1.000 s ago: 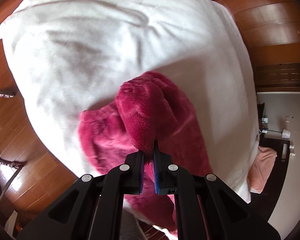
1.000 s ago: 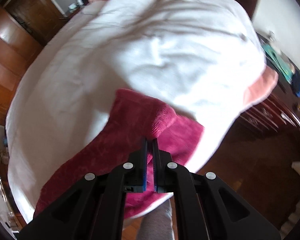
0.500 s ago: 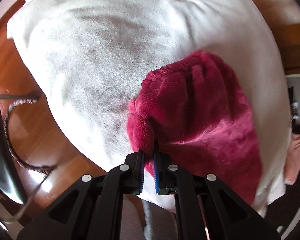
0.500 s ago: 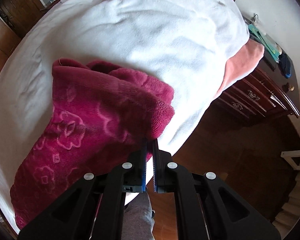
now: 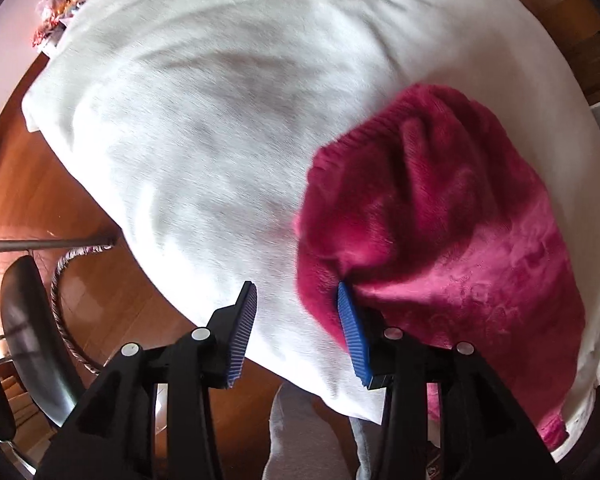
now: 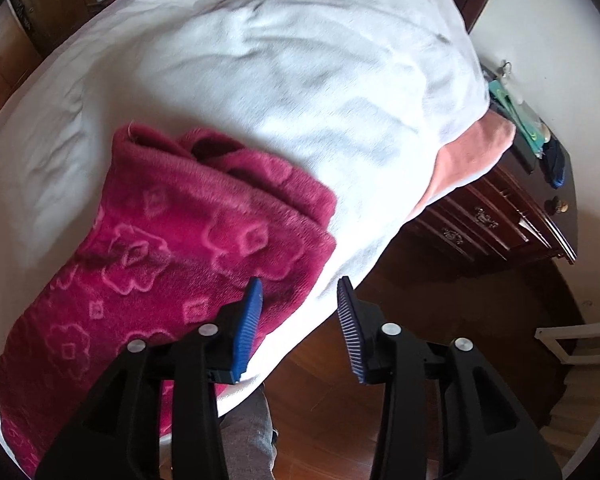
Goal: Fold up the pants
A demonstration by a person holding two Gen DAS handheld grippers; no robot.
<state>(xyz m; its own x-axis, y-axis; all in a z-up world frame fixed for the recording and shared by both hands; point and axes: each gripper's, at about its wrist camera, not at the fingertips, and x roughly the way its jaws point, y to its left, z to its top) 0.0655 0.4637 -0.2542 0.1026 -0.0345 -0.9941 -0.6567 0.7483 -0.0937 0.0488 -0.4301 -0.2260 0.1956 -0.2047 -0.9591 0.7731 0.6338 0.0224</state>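
The magenta fleece pants [image 5: 432,220] lie folded over on the white bed cover [image 5: 204,128], near its front edge. My left gripper [image 5: 298,300] is above the cover; its jaws are opening and only a corner of the pants brushes the right blue pad, nothing pressed between them. In the right wrist view the pants [image 6: 172,248] show an embossed flower pattern. My right gripper [image 6: 300,300] hangs beside their right edge, jaws opening, with bare cover [image 6: 300,92] and floor in the gap.
A wooden floor [image 5: 40,200] surrounds the bed. A black chair [image 5: 28,328] and a cord stand at the left. A dark dresser [image 6: 496,224] and a pink pillow [image 6: 472,156] are at the right. A person's grey-trousered legs [image 5: 300,436] stand at the bed's front edge.
Both grippers, shut on the pants' corners in the earlier frames, have come down to the bed and let go; the pants now rest on the cover.
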